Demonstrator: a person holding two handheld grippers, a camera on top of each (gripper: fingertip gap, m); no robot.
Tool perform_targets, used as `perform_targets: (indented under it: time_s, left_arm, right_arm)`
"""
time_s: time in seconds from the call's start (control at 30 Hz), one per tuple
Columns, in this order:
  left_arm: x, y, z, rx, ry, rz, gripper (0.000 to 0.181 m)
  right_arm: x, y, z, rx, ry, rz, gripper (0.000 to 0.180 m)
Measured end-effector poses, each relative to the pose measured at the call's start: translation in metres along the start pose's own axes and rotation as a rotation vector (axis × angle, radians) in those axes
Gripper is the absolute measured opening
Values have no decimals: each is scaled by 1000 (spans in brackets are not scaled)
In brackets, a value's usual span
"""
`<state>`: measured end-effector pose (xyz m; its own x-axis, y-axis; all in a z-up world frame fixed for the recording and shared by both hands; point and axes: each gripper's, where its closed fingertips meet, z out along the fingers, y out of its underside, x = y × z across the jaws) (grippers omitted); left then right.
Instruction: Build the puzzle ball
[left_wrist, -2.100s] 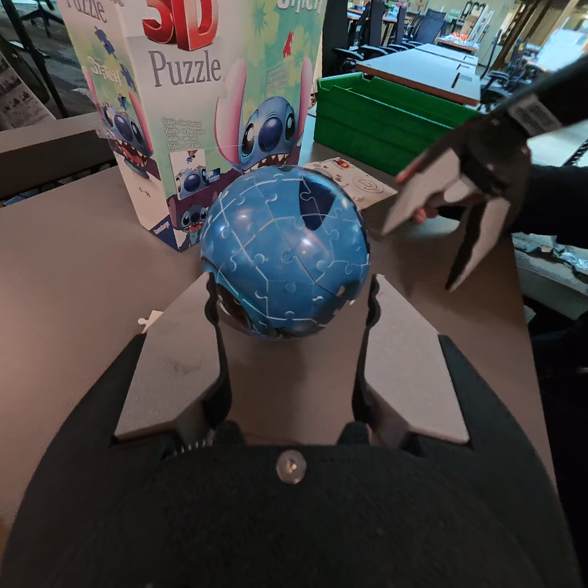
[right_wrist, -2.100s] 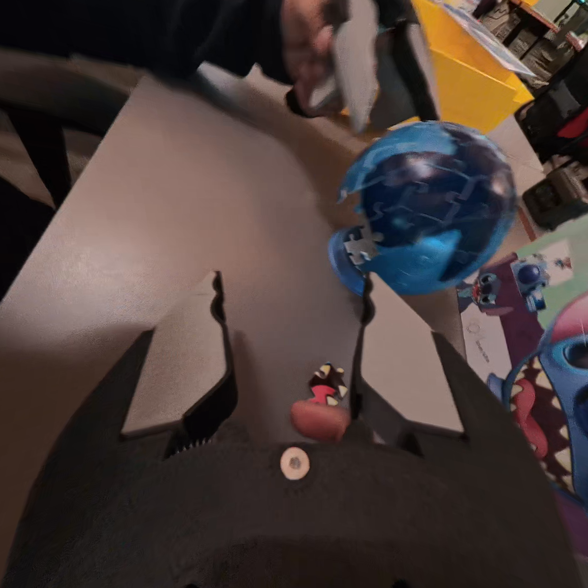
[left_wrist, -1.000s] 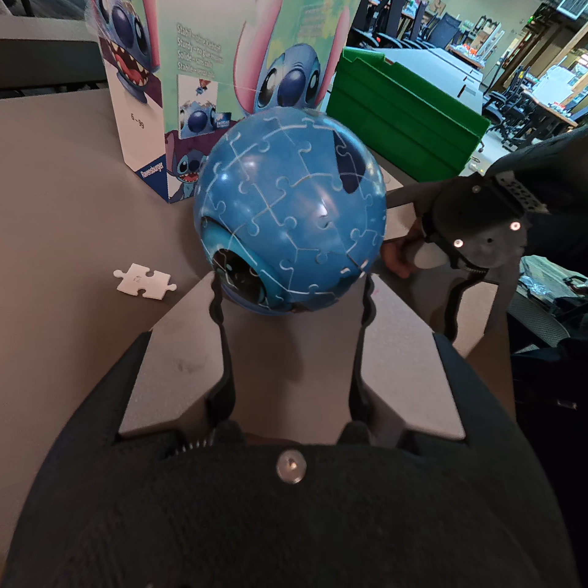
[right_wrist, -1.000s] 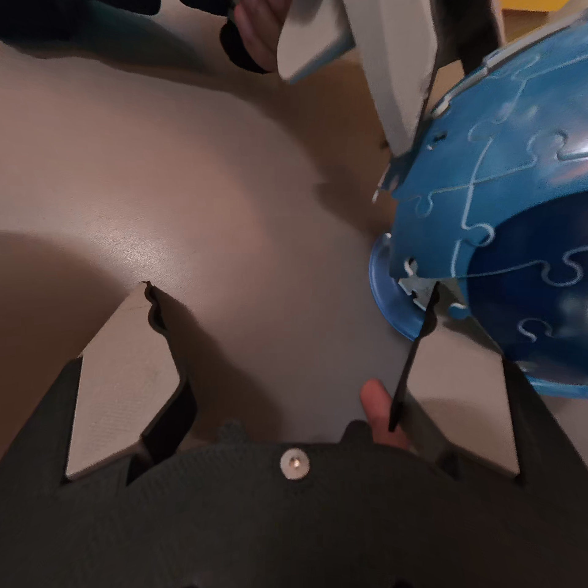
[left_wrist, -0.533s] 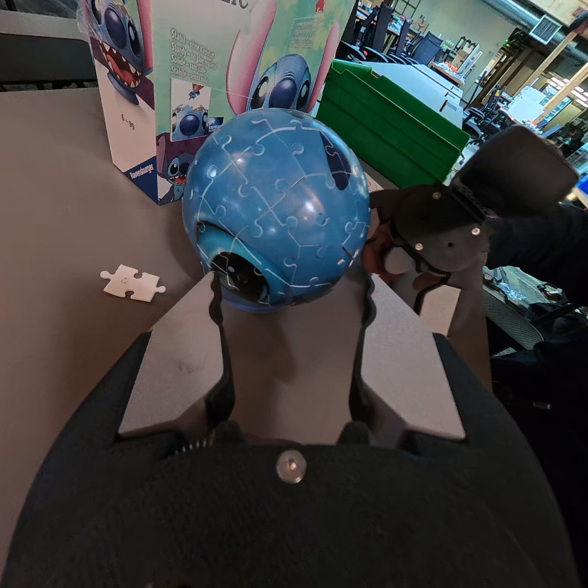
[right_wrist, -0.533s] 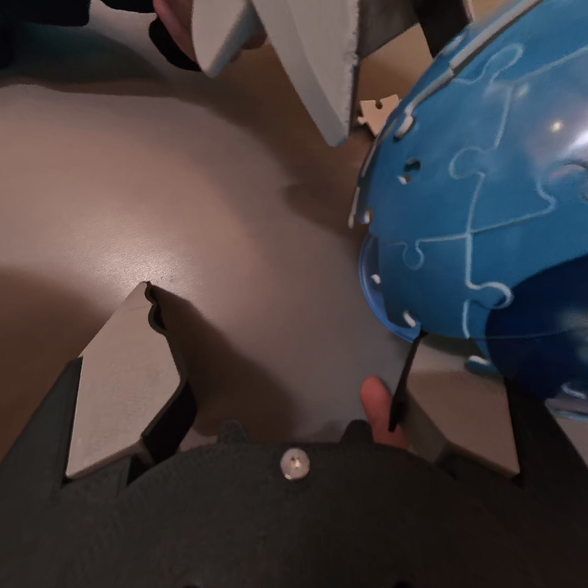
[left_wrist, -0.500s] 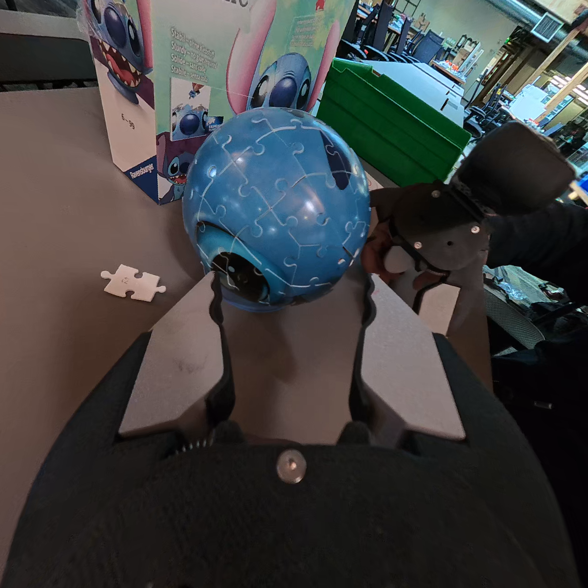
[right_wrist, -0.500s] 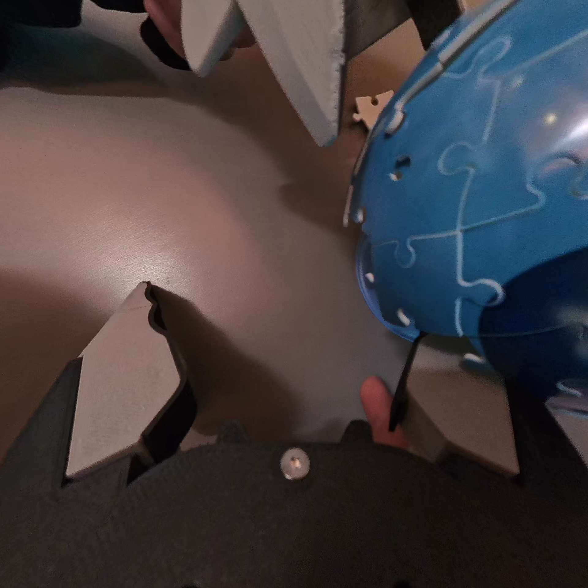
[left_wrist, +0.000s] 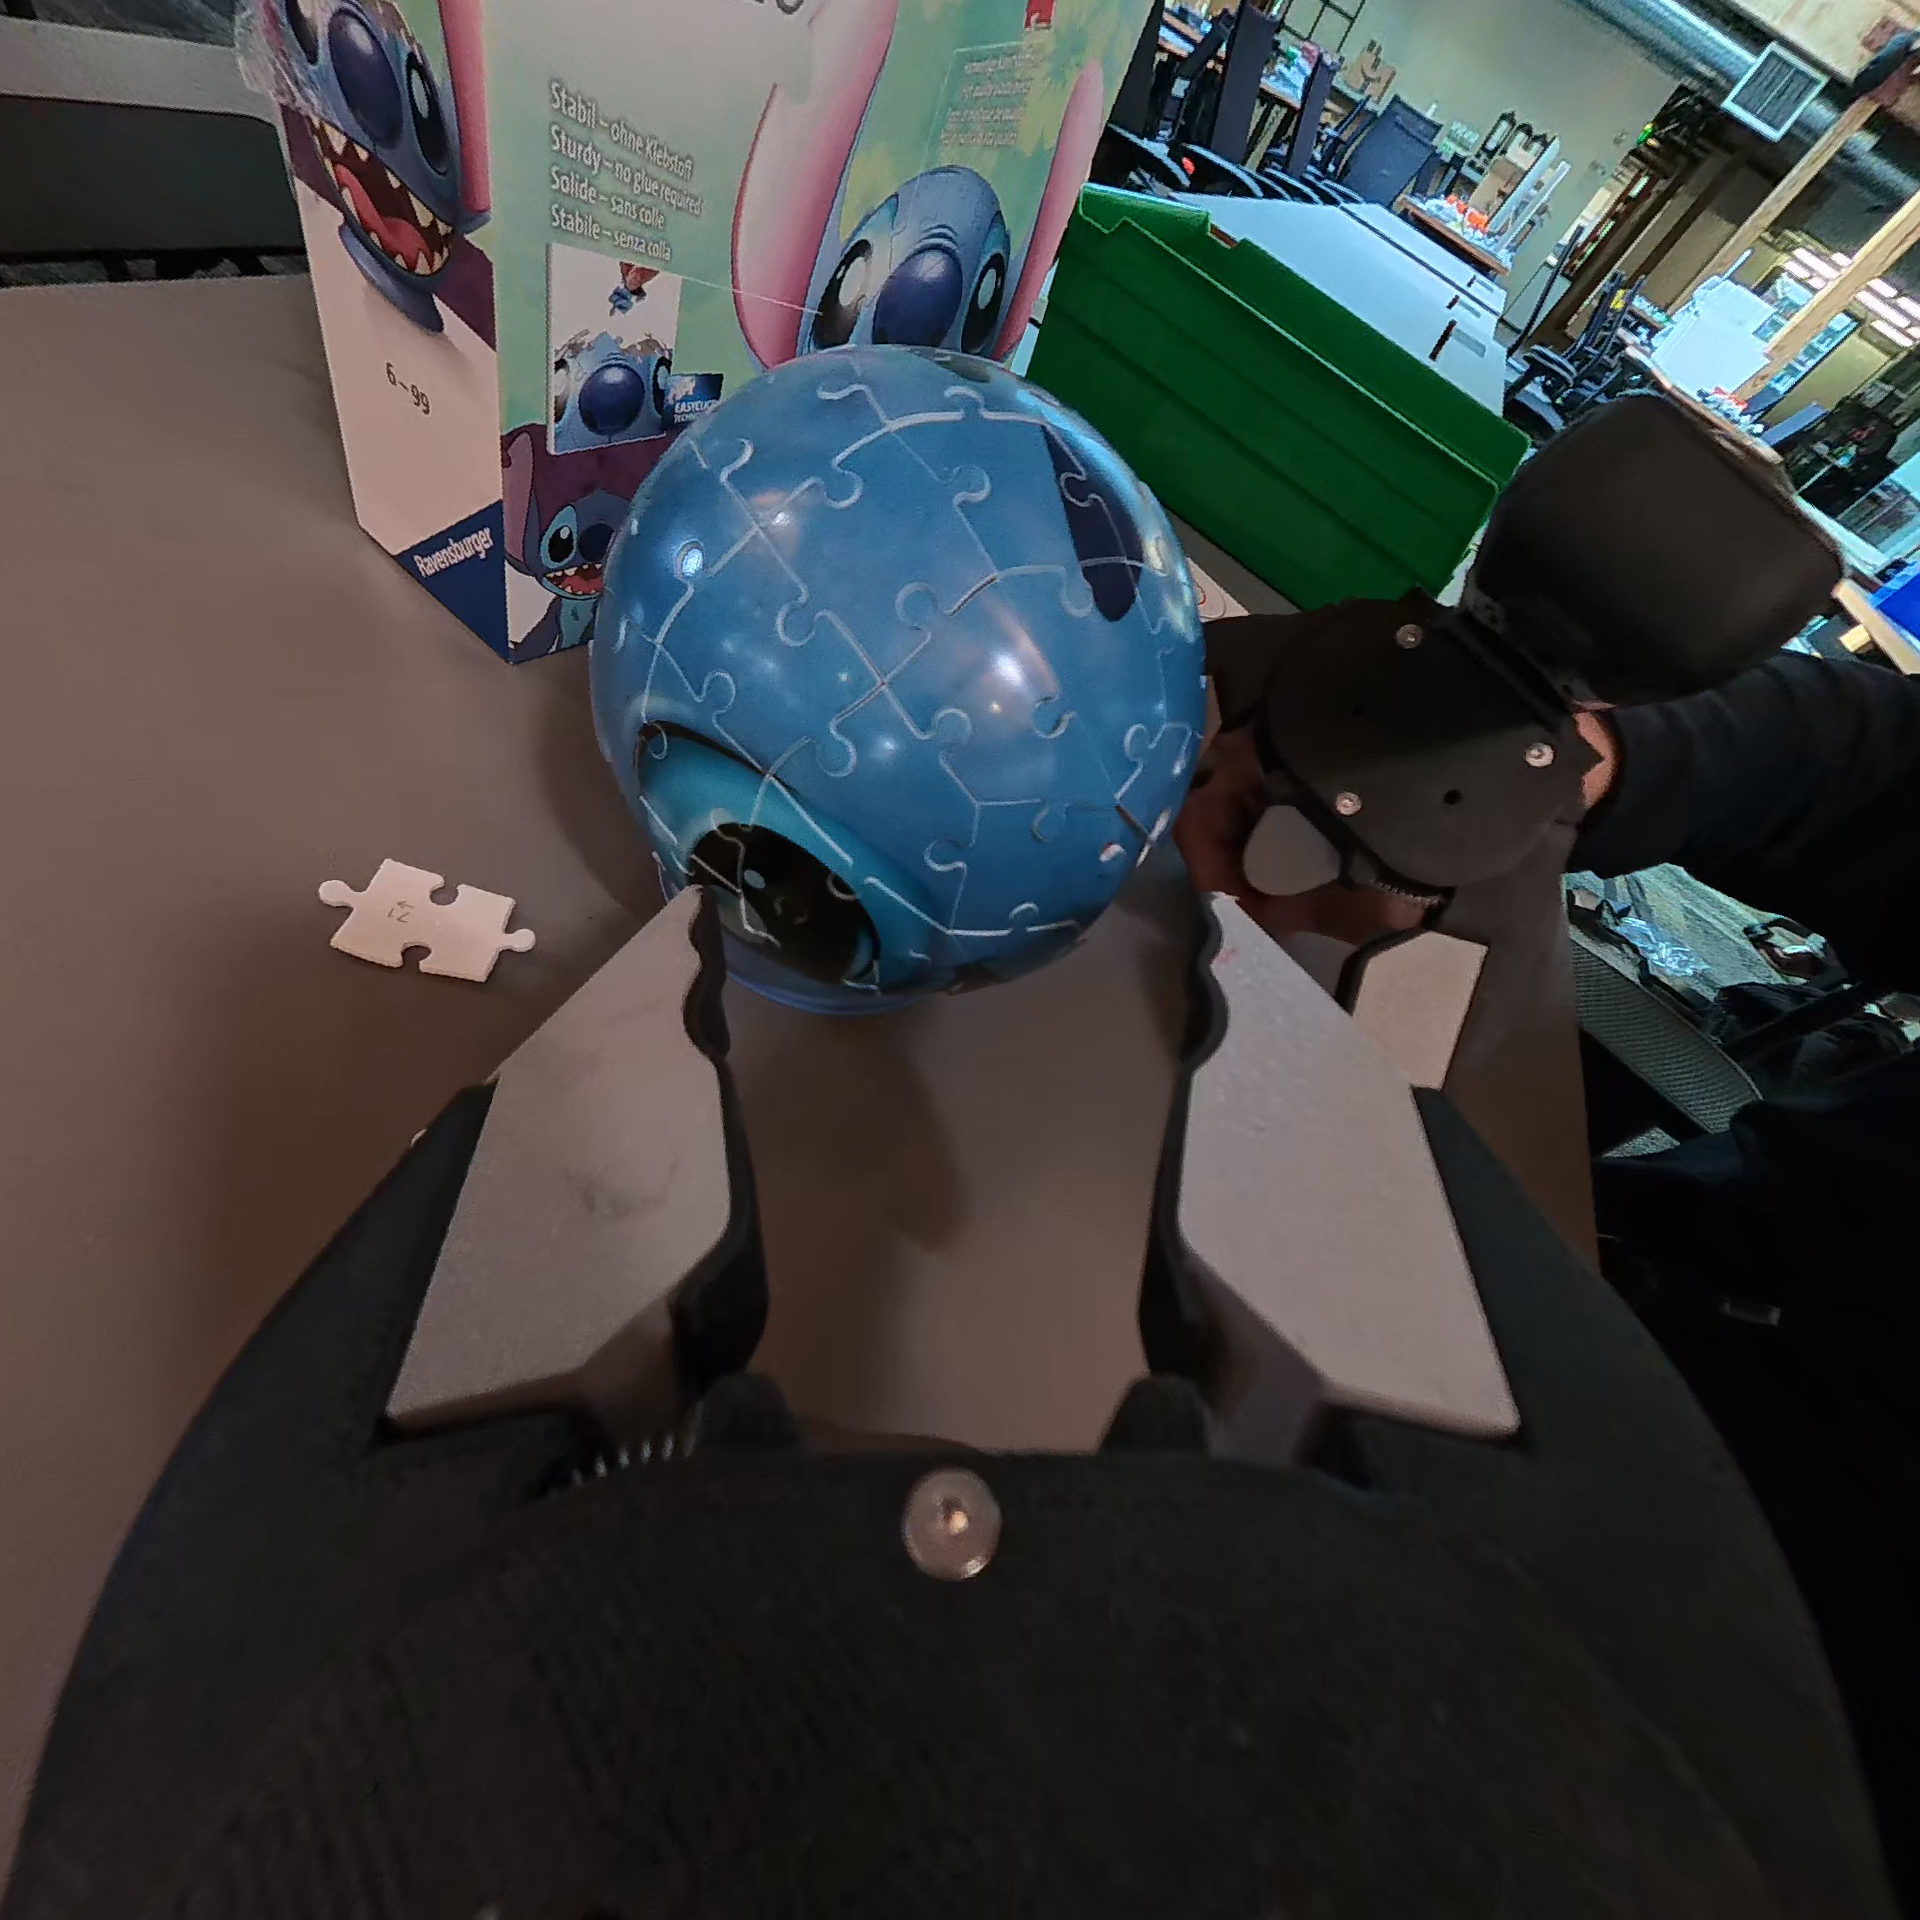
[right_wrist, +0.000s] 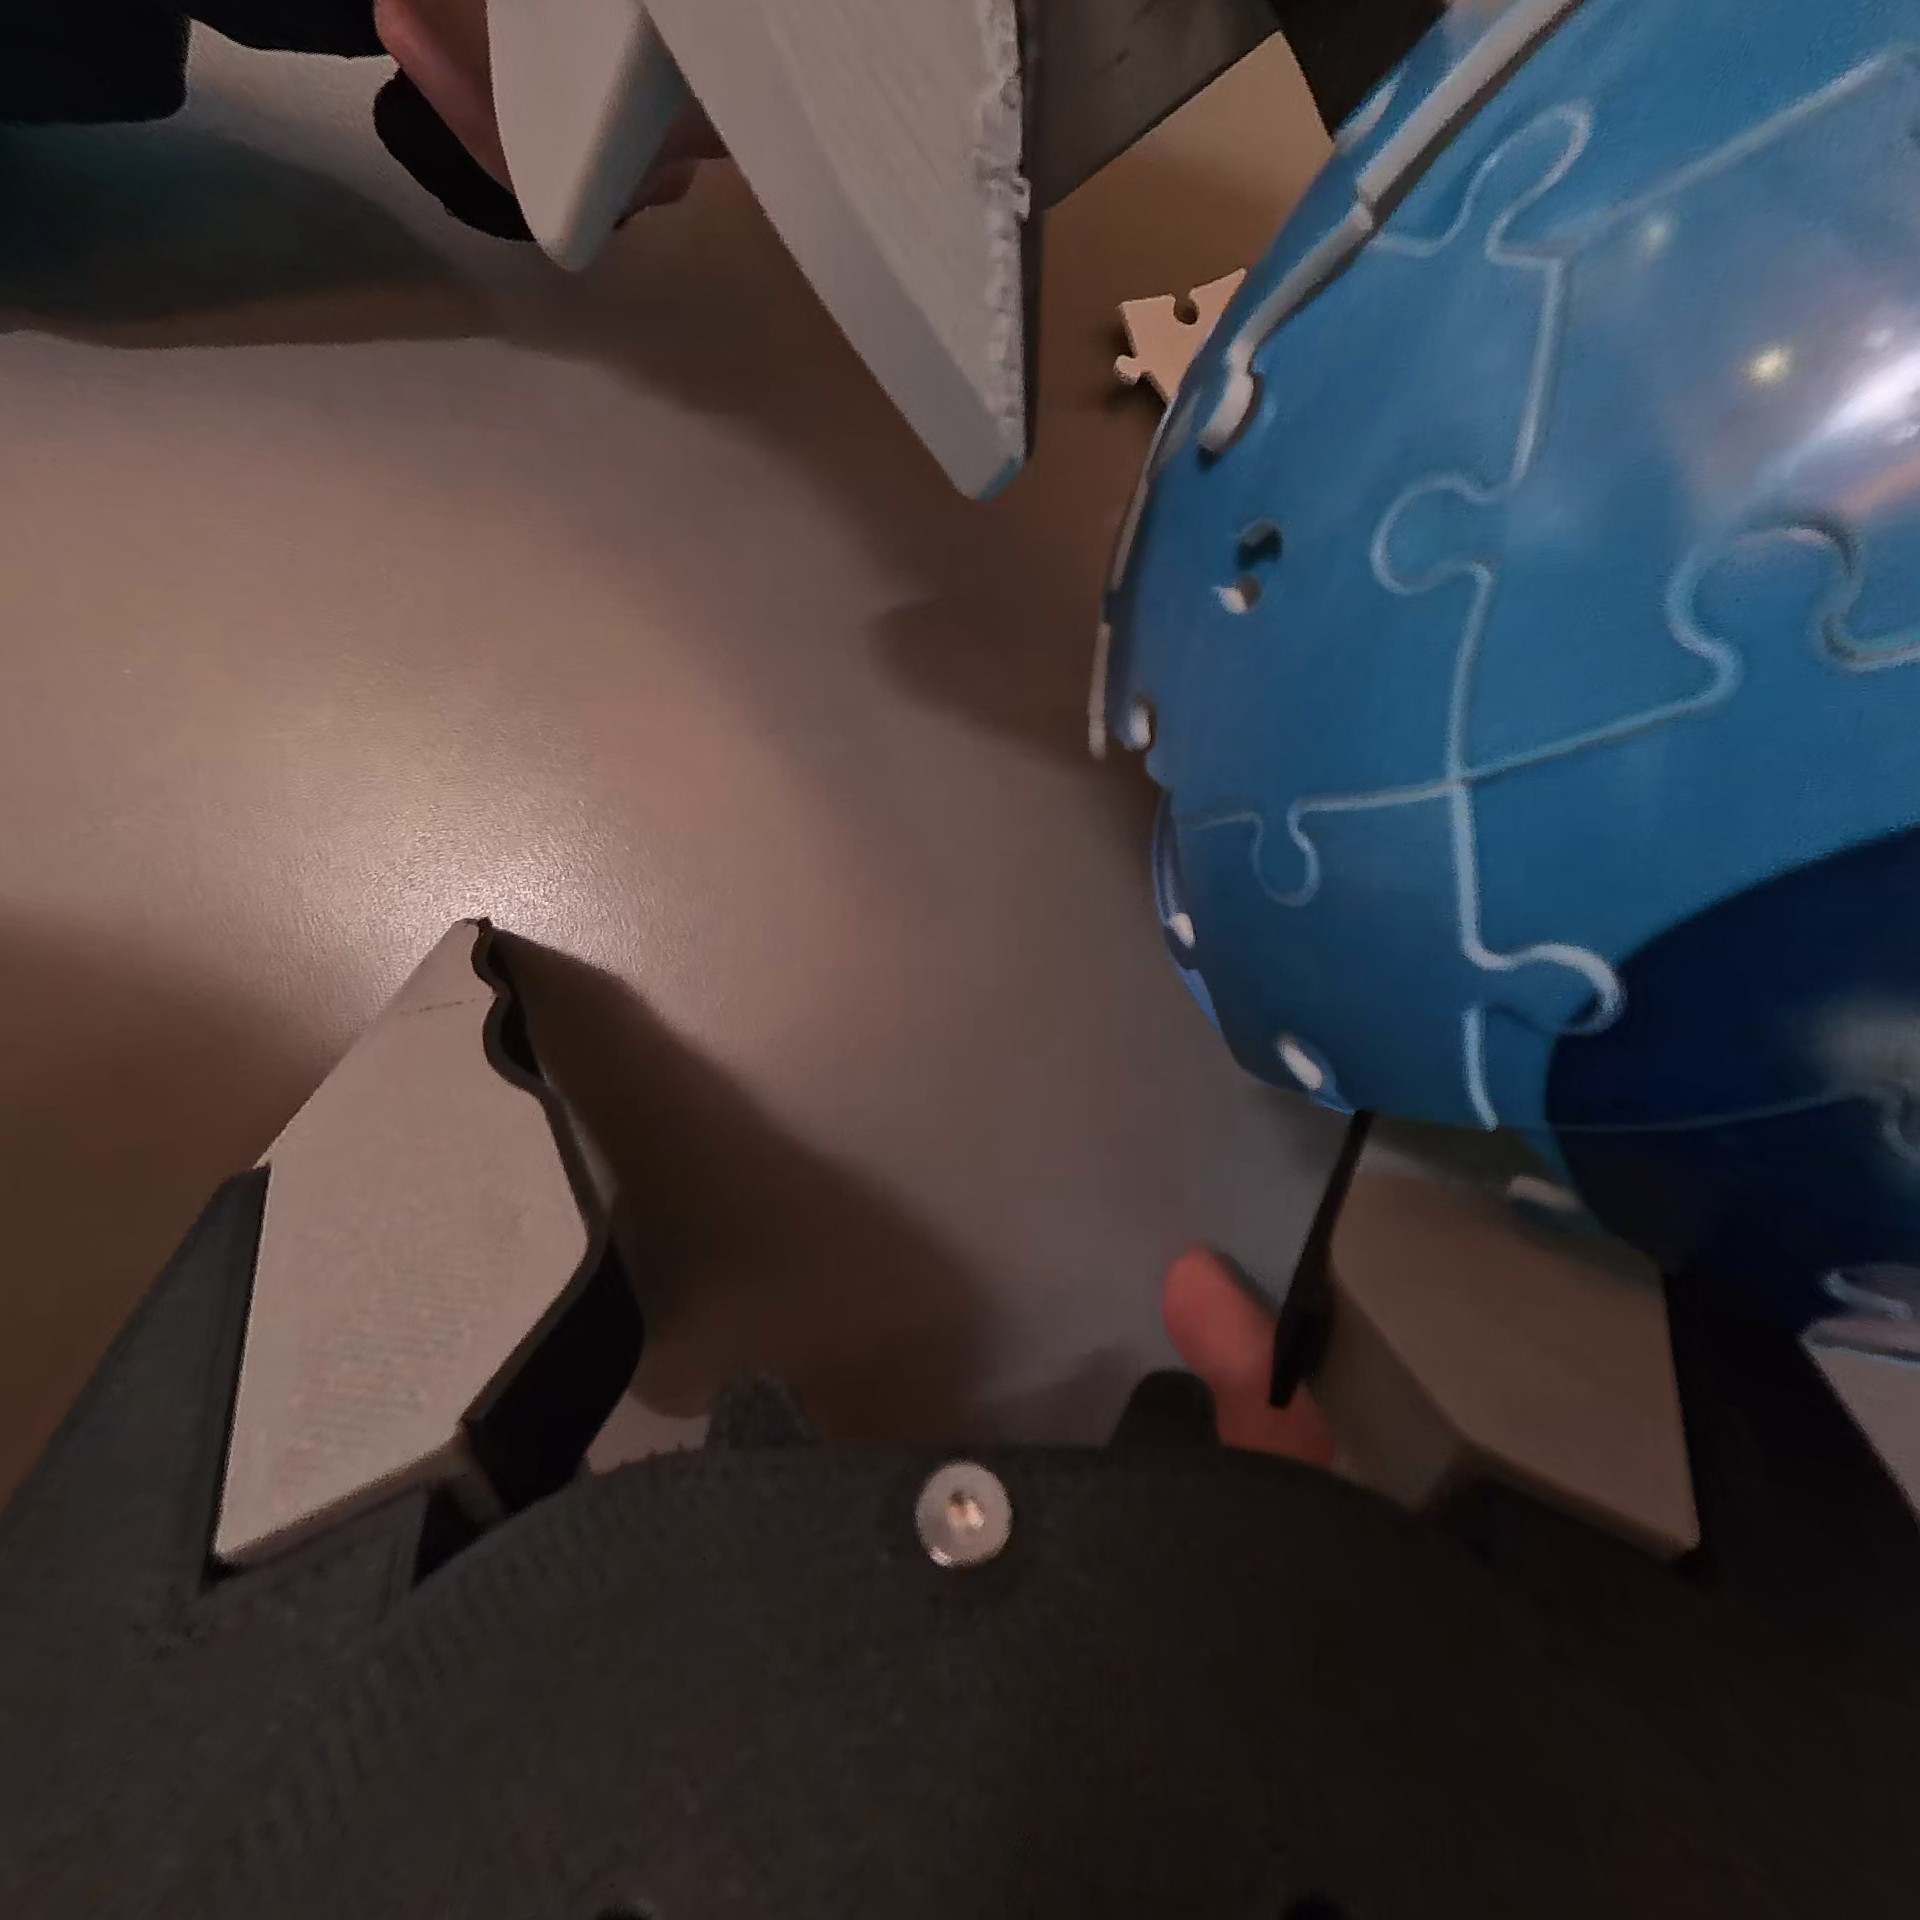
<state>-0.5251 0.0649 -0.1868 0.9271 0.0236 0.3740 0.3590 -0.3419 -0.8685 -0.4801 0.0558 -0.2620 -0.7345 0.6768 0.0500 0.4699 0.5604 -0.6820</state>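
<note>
The glossy blue sphere of interlocked curved plastic pieces, the puzzle ball (left_wrist: 894, 675), stands on the grey tabletop (left_wrist: 187, 727), just beyond the tips of the left tongs (left_wrist: 951, 935); these are spread wide, a tip on either side of its lower part, and whether they touch it I cannot tell; they hold nothing. Most of the shell looks closed on the near side; at its near-left edge in the right wrist view (right_wrist: 1558, 623) empty notches and a bare rim suggest a gap not yet filled, though how large is hidden. The right tongs (right_wrist: 914, 1029) are also wide and carry no piece, their right tip under the ball; a fingertip (right_wrist: 1216, 1320) shows beside that jaw. One white flat loose puzzle piece (left_wrist: 426, 920) lies face down to the ball's left, near it, apart. The tall printed cardboard box (left_wrist: 644, 229) stands behind; a green plastic crate (left_wrist: 1247, 416) lies far right. By my reckoning the build is late, with at least that piece left to seat.
</note>
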Motion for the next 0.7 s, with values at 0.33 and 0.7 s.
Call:
perform_targets:
  time_s: [0.33,0.7]
  left_arm:
    - [0,-2,-2,9,5,-3,86]
    - [0,-1,-2,5,3,-2,86]
  right_arm:
    - [-1,-2,4,3,26,36,157]
    - [-7,0,-4,-9,69,-7,155]
